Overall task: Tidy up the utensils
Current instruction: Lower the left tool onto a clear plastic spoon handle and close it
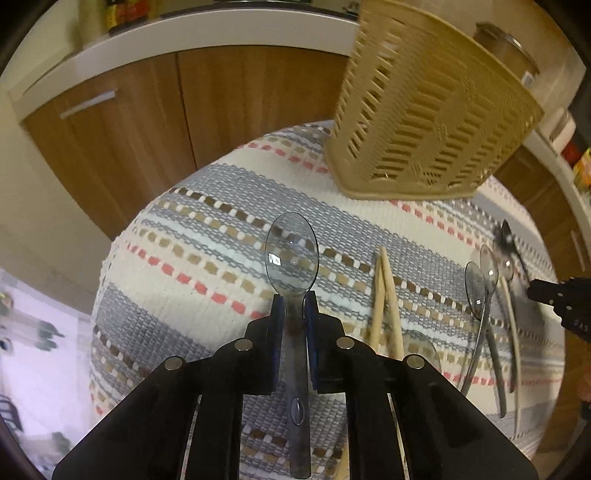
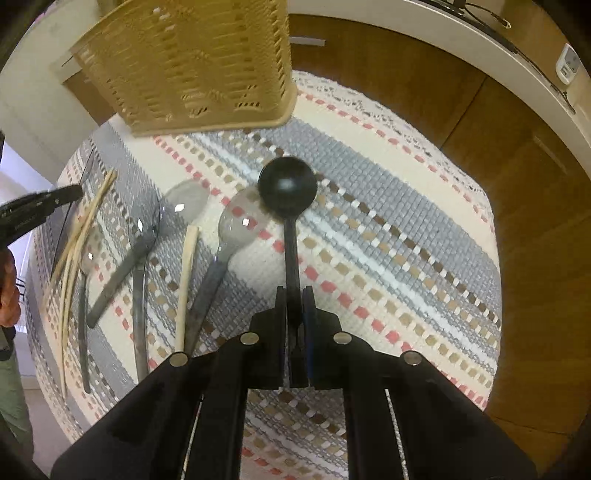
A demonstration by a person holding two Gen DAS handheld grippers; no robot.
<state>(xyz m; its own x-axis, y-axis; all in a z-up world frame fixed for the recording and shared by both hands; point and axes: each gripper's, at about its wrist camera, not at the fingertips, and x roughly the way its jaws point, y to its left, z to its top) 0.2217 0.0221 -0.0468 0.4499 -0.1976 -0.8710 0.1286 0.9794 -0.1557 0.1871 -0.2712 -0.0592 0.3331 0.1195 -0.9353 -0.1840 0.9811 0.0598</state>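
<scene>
My left gripper (image 1: pixel 294 301) is shut on a clear plastic spoon (image 1: pixel 291 254), bowl pointing forward, held above the striped woven cloth (image 1: pixel 207 236). My right gripper (image 2: pixel 294 295) is shut on a black ladle-like spoon (image 2: pixel 287 184) by its handle, above the same cloth (image 2: pixel 388 221). A tan slotted utensil basket (image 1: pixel 424 122) stands at the far end of the cloth; it also shows in the right wrist view (image 2: pixel 195 66). Wooden chopsticks (image 1: pixel 386 295) and more clear spoons (image 1: pixel 480 291) lie on the cloth.
Loose clear spoons (image 2: pixel 229 236), a pale stick (image 2: pixel 186 284) and chopsticks (image 2: pixel 79 236) lie left of my right gripper. The other gripper's tip (image 2: pixel 40 206) shows at the left edge. Brown cabinet doors (image 1: pixel 147 122) and a white counter edge (image 1: pixel 184 29) stand behind.
</scene>
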